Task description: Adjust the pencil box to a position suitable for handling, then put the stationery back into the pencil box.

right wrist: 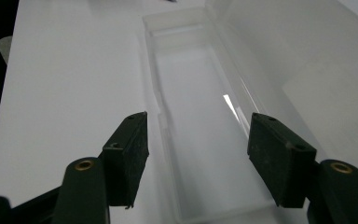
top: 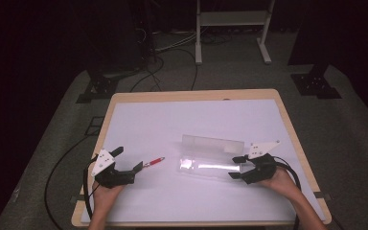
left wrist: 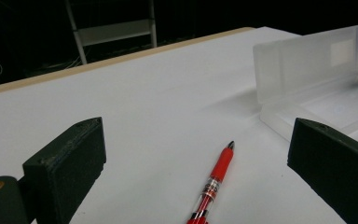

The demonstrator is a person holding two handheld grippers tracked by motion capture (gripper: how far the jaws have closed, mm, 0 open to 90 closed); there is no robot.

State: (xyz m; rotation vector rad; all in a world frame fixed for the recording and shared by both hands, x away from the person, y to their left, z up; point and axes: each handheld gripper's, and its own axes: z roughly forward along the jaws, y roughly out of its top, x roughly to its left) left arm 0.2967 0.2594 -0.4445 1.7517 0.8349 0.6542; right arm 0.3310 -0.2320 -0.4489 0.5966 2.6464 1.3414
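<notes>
The clear plastic case (top: 211,158) lies open on the bench (top: 172,120), lid raised. The right claw (top: 237,167), released, straddles the case's end. The red pen (top: 154,161) lies left of the case, between the released left claw's (top: 128,159) jaws.

**Inventory of items by kind**

One worktop (top: 124,103), wood-edged, with a single white sheet covering its surface. On it lie one red pen (top: 154,161) and one clear plastic case (top: 211,158), the latter made up of one tray and one raised lid. Two grippers are present: one left gripper (top: 127,159) and one right gripper (top: 237,167), each with two black jaws, giving four jaws in all, and each topped by one grey three-cornered plate, two plates in total. Two hands hold them, one apiece. Beyond the worktop stands one white frame (top: 232,19) on the floor.
</notes>
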